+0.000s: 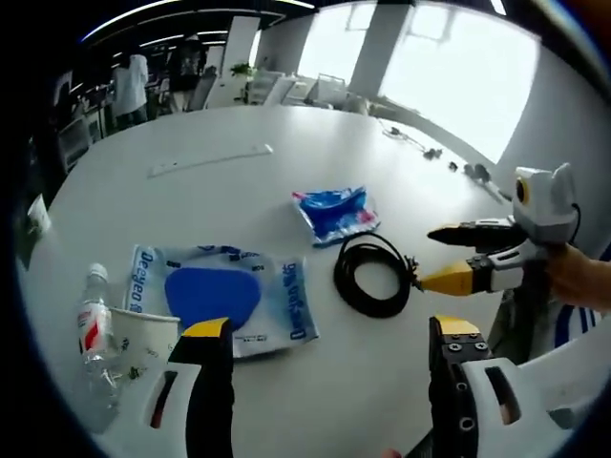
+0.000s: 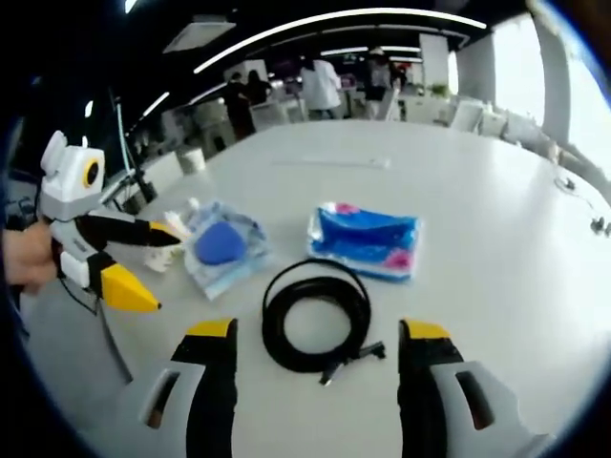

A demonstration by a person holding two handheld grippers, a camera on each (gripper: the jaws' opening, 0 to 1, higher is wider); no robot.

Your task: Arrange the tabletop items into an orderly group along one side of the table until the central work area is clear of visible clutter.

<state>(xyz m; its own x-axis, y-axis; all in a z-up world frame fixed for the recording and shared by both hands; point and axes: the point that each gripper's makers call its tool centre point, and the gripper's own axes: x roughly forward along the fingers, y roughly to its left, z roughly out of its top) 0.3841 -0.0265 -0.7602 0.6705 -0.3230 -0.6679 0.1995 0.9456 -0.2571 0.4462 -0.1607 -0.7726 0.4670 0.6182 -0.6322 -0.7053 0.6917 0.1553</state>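
Coiled black cable (image 2: 317, 320) lies nearest, just ahead of my right tool (image 2: 318, 334), whose jaws stand wide and hold nothing; in the left gripper view the same coil sits at 3 o'clock from picture centre, with the right tool's yellow tips just beside it.

Item 2: blue-and-pink packet (image 2: 366, 239), beyond the cable at 1 o'clock in the right gripper view, apart from it.

Item 3: clear pouch with a blue pad inside (image 1: 221, 297), directly ahead of my left tool (image 1: 329, 329), jaws wide, empty.

Item 4: paper cup (image 1: 143, 334) and water bottle (image 1: 94, 320), side by side at 9 o'clock in the left gripper view, near the table (image 1: 286, 143) edge.

Item 5: long white strip (image 1: 210, 160), far off at 11 o'clock.

Status, as I judge it: nothing gripped yet; everything is loose mid-table. The bottle-and-cup side looks the natural gathering line. Next I'd lower the right tool over one strand of the coil, close, and carry it across, mindful that the loops may slump.
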